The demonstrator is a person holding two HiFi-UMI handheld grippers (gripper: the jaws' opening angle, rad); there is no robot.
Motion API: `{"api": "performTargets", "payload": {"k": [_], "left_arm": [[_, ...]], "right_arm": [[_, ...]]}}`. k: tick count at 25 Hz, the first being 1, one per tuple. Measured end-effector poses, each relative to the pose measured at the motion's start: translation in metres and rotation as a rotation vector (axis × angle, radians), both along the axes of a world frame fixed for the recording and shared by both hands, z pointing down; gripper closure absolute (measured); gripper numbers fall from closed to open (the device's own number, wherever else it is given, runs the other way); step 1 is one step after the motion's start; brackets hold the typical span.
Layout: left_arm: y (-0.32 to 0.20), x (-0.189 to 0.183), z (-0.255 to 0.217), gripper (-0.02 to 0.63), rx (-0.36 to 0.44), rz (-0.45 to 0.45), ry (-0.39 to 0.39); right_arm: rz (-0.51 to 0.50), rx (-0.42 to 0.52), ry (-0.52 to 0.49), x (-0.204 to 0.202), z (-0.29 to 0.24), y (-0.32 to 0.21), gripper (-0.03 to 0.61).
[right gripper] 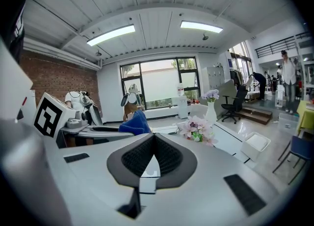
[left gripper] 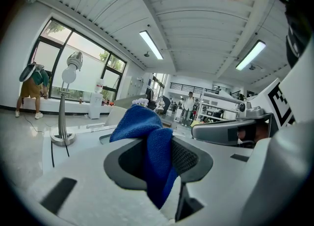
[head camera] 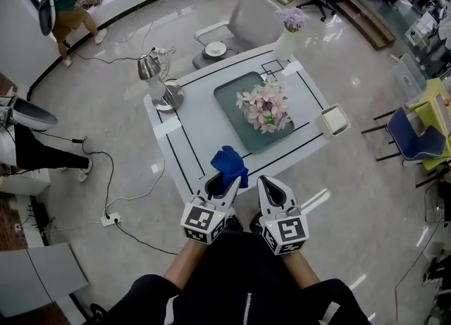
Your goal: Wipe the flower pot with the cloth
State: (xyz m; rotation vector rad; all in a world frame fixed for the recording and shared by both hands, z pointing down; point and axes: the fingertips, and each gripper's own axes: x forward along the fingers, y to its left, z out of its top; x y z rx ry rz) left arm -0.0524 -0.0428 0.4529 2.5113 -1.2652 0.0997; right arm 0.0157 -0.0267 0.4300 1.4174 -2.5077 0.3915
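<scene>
My left gripper (head camera: 224, 184) is shut on a blue cloth (head camera: 230, 163) at the near edge of the white table (head camera: 190, 133). In the left gripper view the cloth (left gripper: 142, 124) bunches up above the jaws and hangs down between them. My right gripper (head camera: 271, 188) is beside it, shut, with nothing between its pads (right gripper: 169, 157). A bunch of pink flowers (head camera: 264, 108) stands on a teal tray (head camera: 232, 98) in the middle of the table; the blooms hide its pot. A white vase (head camera: 285, 43) with purple flowers stands at the far corner.
A silver desk lamp (head camera: 156, 80) stands at the table's left edge, with its cable running to the floor. A small white tray (head camera: 333, 120) sits on the right side. A grey chair (head camera: 239, 24) is behind the table. People stand far off.
</scene>
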Motion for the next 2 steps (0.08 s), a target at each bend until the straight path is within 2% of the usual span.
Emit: {"api": "performTargets", "payload": {"k": [2], "left_arm": [[-0.0005, -0.0001, -0.0005, 0.476, 0.0, -0.001, 0.0]], "right_arm": [[0.0, 0.0, 0.0, 0.0006, -0.0005, 0.0001, 0.571]]}}
